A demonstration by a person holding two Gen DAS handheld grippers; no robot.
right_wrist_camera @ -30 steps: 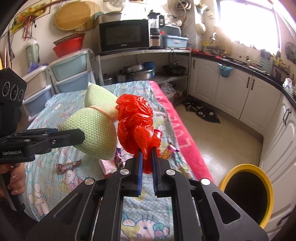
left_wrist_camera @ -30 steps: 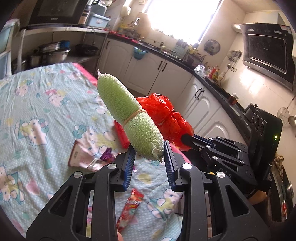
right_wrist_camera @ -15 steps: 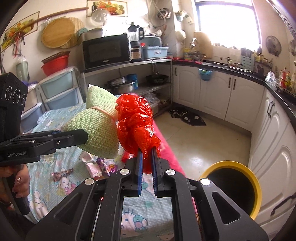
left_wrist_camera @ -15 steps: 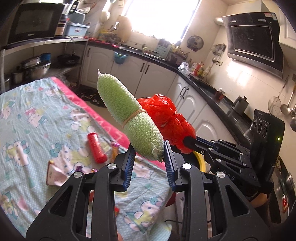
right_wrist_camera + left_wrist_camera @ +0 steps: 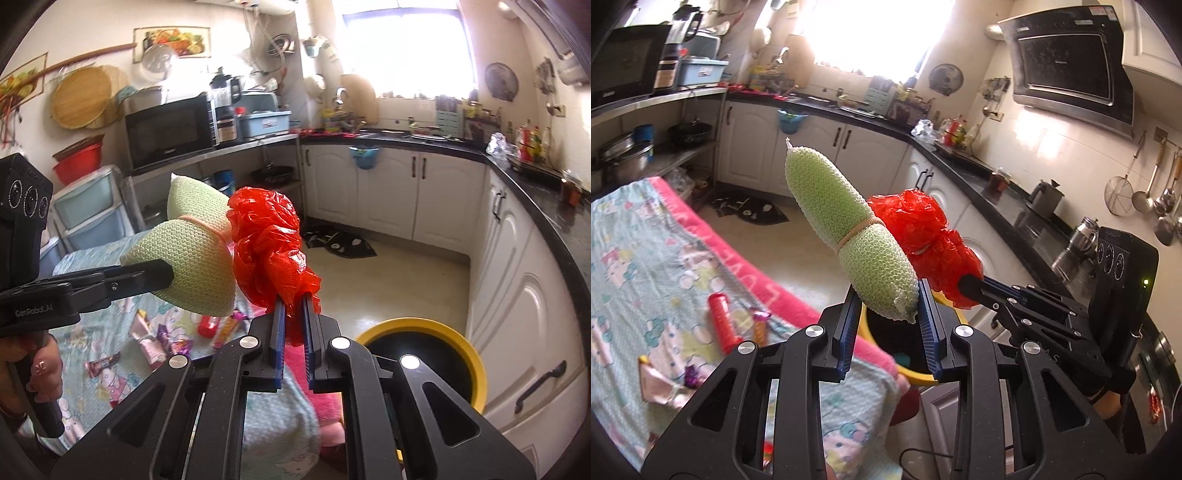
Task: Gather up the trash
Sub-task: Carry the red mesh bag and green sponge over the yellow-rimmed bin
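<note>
My left gripper (image 5: 888, 301) is shut on a green foam net sleeve (image 5: 846, 229), tied in the middle with a rubber band, and holds it in the air. My right gripper (image 5: 293, 317) is shut on a crumpled red plastic bag (image 5: 271, 247), right beside the sleeve (image 5: 192, 273). The red bag also shows in the left wrist view (image 5: 925, 236). A black bin with a yellow rim (image 5: 461, 350) stands on the floor beside the table, low right of my right gripper; in the left wrist view its rim (image 5: 918, 376) lies just below my left fingers.
A table with a cartoon-print cloth (image 5: 639, 258) holds a red tube (image 5: 722, 321), a folded pink wrapper (image 5: 661, 380) and several candy wrappers (image 5: 177, 343). White kitchen cabinets (image 5: 413, 188) and a dark counter (image 5: 554, 206) run behind and to the right. A dark mat (image 5: 340, 242) lies on the floor.
Both grippers have swung with their loads from over the table to its edge, toward the bin. The bin's yellow rim has come into the left wrist view. Both grips are unchanged.
</note>
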